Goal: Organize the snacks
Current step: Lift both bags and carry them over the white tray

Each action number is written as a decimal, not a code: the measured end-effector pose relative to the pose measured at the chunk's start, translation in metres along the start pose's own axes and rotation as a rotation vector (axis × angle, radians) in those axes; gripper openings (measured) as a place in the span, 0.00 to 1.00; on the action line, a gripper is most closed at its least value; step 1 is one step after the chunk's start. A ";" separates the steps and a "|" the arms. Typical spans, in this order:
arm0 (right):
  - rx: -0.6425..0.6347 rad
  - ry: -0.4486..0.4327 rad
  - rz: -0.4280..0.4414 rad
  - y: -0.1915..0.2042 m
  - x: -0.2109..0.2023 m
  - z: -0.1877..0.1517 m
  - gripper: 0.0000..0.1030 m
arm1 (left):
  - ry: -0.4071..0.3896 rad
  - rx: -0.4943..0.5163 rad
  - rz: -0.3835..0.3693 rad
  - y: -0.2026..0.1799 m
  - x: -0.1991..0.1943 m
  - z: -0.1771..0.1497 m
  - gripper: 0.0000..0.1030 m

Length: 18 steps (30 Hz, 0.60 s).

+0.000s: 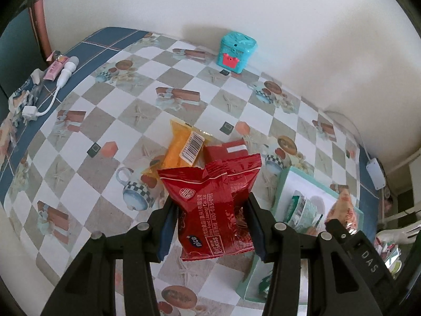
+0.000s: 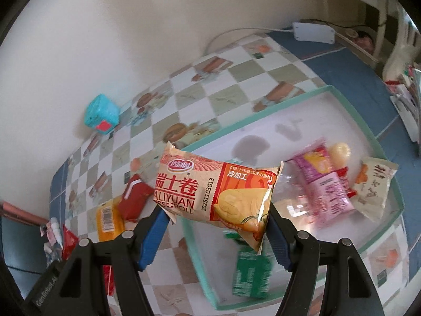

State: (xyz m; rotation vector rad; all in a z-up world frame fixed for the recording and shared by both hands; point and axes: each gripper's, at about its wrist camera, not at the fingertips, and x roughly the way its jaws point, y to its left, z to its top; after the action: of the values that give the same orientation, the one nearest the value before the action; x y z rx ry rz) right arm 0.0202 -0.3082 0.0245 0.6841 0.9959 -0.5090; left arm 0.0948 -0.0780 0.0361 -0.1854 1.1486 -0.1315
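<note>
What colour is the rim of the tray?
Light teal green; the tray rim shows best in the right wrist view.

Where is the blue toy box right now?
The blue box stands at the table's far edge against the wall, beyond the orange packet, apart from all the snacks.

A home: a patterned oilcloth table (image 1: 184, 60) against a plain wall, charger cable (image 1: 52, 100) lying about.

Packets (image 2: 326, 184) inside the tray (image 2: 263, 113), two more packets (image 1: 184, 150) on the table (image 1: 105, 100) beside it.
</note>
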 end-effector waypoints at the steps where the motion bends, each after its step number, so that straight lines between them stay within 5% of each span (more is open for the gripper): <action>1: 0.006 -0.002 -0.007 -0.004 -0.001 0.001 0.71 | 0.001 0.001 0.001 -0.002 0.000 -0.001 0.50; 18: 0.146 -0.081 -0.099 -0.099 -0.012 0.037 0.71 | 0.008 0.182 -0.021 -0.082 0.009 -0.032 0.50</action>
State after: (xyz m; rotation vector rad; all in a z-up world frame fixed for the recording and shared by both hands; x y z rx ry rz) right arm -0.0299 -0.4020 0.0209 0.7412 0.9259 -0.6960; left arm 0.0682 -0.1623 0.0323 -0.0355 1.1364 -0.2549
